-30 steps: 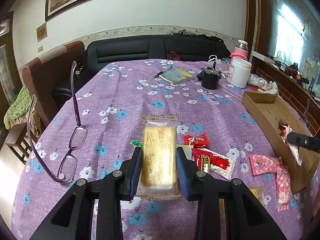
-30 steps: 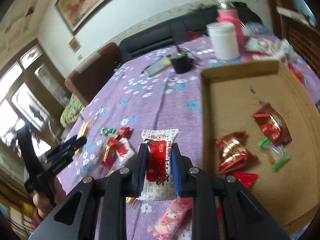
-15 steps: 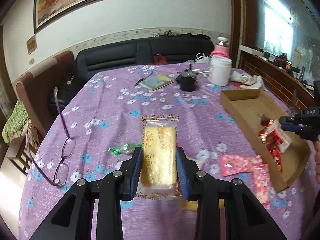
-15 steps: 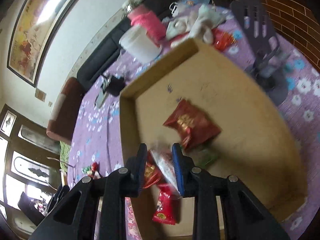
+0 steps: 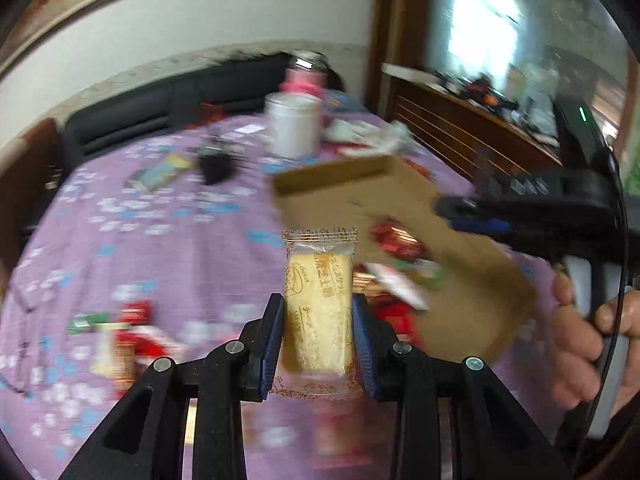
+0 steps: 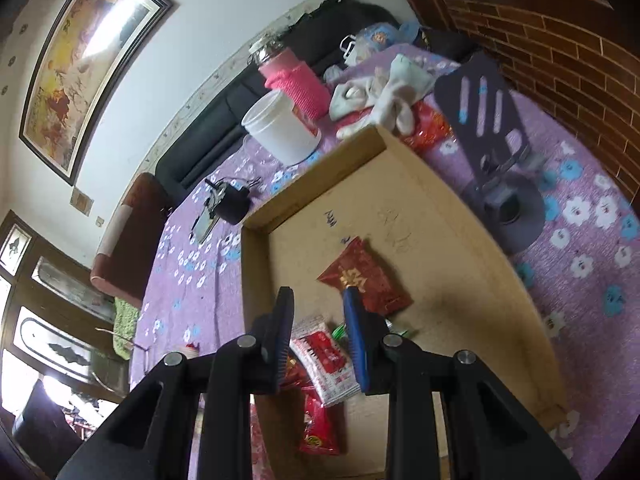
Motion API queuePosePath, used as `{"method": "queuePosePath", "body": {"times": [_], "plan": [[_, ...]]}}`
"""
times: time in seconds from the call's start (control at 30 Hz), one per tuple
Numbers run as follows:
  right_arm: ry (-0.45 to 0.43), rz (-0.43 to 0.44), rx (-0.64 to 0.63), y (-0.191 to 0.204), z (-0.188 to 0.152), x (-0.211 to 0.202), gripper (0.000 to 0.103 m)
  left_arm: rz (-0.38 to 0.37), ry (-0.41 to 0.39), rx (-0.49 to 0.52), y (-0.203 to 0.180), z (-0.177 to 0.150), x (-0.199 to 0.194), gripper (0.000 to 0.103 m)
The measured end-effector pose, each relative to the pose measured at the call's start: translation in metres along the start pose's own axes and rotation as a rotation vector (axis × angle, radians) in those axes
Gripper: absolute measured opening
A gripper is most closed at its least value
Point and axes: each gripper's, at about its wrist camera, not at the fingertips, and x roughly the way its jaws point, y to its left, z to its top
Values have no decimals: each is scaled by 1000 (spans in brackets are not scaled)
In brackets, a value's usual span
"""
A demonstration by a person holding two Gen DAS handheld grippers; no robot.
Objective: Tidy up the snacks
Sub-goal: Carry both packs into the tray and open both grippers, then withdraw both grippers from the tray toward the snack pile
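Left wrist view, blurred: purple floral tablecloth (image 5: 168, 240) fills the lower and left frame, with the shallow brown cardboard tray (image 5: 472, 312) at centre right. At lower centre the left gripper (image 5: 318, 334) is clenched on a yellow cake bar in a clear printed wrapper (image 5: 318, 304), blue pads pressing both long sides, the bar raised over the tray's near left edge. At right, the right gripper (image 5: 464, 216) reaches in from the frame edge over the tray, a hand (image 5: 580, 320) on its grip; from this side its jaws cannot be judged. Loose red and green wrapped sweets (image 5: 120, 328) lie on the cloth at lower left. Right wrist view: the tray (image 6: 472, 240) occupies the centre, its far corner near a white plastic tub (image 6: 280, 128) and a pink knit-sleeved bottle (image 6: 296, 84) at upper centre; a black slotted phone stand (image 6: 500, 148) stands on the cloth at right, just beside the tray wall. The right gripper (image 6: 318, 338) stands released, nothing between its pads. On the tray floor below it lie a red foil packet with gold print (image 6: 364, 280), touching the right pad's outline, and a white-and-red sachet (image 6: 328, 360) seen through the gap, with a red candy wrapper (image 6: 318, 428) lower still.
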Motion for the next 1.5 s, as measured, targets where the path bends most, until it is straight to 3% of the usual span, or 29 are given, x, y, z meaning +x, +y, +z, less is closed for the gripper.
{"method": "queuePosePath", "body": {"times": [0.13, 0.23, 0.3, 0.37, 0.57, 0.7, 1.0, 1.17, 1.2, 1.27, 1.33, 1.43, 1.5], "plan": [[-5, -7, 26, -8, 3, -1, 26, -40, 62, 44, -44, 3, 33, 35], [-15, -52, 72, -19, 6, -3, 26, -30, 103, 38, -56, 5, 49, 35], [-13, -65, 101, -24, 8, -3, 31, -36, 115, 30, -58, 4, 52, 35], [-13, -91, 112, -26, 8, -4, 51, -28, 109, 43, -61, 4, 53, 35], [-32, -128, 57, -14, 6, -9, 79, -43, 95, 36, -63, 4, 40, 35], [-24, -139, 48, -13, 6, -8, 79, -77, 113, 8, -61, 9, 40, 52], [-44, -71, 92, -16, 7, -16, 81, -62, 45, -35, -54, 3, 12, 52], [-125, 9, 75, -7, 0, -25, 81, -24, 6, -27, -49, -5, -3, 52], [-137, 45, 81, -6, -2, -27, 81, -21, -2, -32, -45, -7, -7, 52], [-131, 104, 77, -2, -4, -26, 67, -15, -9, -48, -35, -9, -14, 52], [-124, 144, 61, 5, -6, -24, 61, -11, -12, -73, -18, -13, -21, 52], [-81, 242, 26, 17, -9, -18, 61, 26, -8, -111, 13, -24, -31, 52], [-63, 229, -49, 32, -14, -16, 60, 48, 15, -140, 36, -33, -34, 52]]}}
